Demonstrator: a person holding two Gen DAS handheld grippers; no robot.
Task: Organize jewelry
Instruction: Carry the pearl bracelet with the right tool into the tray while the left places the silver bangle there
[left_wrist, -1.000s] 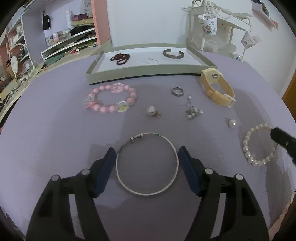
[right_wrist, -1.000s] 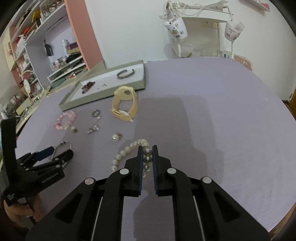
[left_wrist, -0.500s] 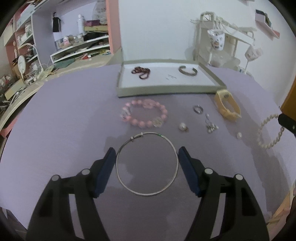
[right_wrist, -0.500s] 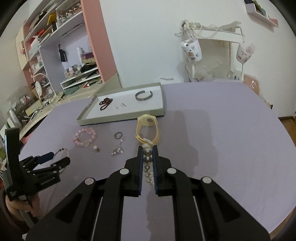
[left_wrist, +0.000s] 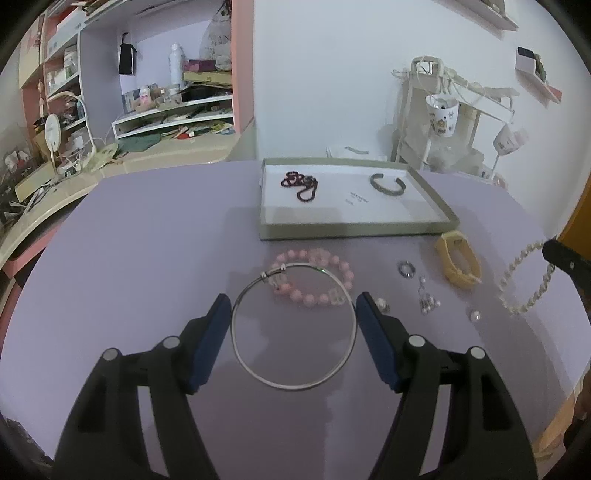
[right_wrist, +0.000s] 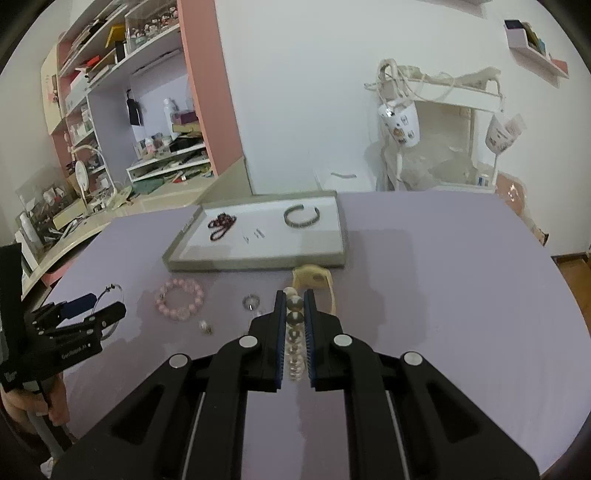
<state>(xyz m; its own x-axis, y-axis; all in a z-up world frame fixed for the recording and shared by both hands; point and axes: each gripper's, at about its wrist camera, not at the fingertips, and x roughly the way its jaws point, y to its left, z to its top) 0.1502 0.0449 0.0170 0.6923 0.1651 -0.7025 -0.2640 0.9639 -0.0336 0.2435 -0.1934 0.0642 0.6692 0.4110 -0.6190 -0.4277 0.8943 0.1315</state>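
Observation:
My left gripper is shut on a thin silver bangle and holds it above the purple table. My right gripper is shut on a white pearl bracelet, which hangs off the table in the left wrist view. A grey tray at the back holds a dark red bead string and a metal cuff. On the table lie a pink bead bracelet, a yellow watch, a ring, earrings and loose pearls.
The tray also shows in the right wrist view, with the pink bracelet and ring in front of it. Cluttered shelves stand at the back left. A white rack with mugs stands at the back right.
Both grippers have risen from the table with their pieces: the bangle and the pearl bracelet are now lifted, and the views have tilted up toward the tray.

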